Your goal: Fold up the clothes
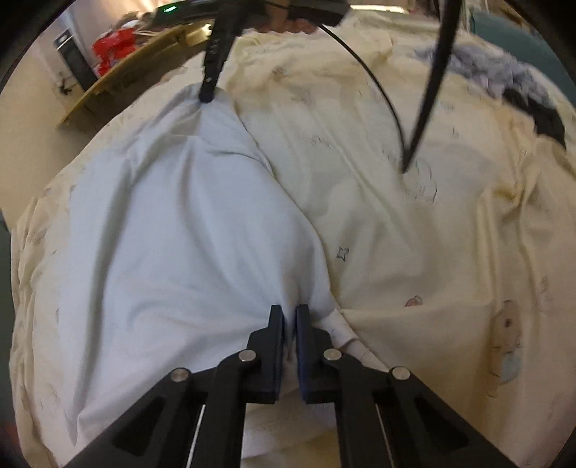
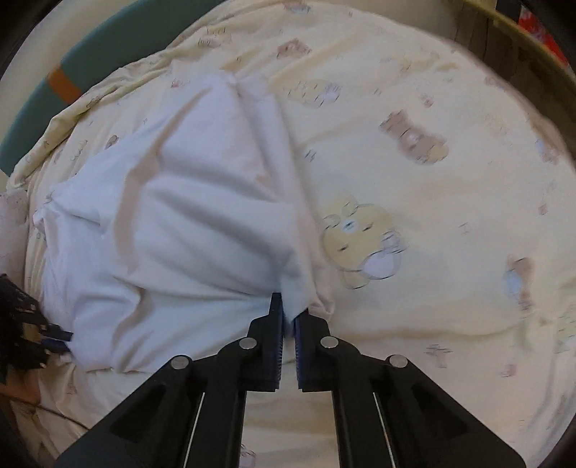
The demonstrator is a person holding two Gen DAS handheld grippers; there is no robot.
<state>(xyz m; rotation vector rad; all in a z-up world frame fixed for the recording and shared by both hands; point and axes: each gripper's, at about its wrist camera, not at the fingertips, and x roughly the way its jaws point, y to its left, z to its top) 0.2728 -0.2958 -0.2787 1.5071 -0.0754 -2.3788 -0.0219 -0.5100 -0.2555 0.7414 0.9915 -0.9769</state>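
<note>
Left wrist, fingers [image 1: 289, 313] pinching white garment [image 1: 172, 230]

A: We see the white garment [image 1: 172, 223] run beneath the left gripper [image 1: 289, 316], its near hem hidden.

B: We find the bedsheet [image 2: 450, 216] prints blurred, its borders cropped.

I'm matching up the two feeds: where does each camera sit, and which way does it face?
Left wrist: sits on the left gripper, looks down along its fingers at the white garment on the cartoon-print bedsheet; the right gripper and a hand show beyond.
Right wrist: on the right gripper, facing down; the left gripper shows at the left edge.
Shared: garment, bedsheet, both grippers.
</note>
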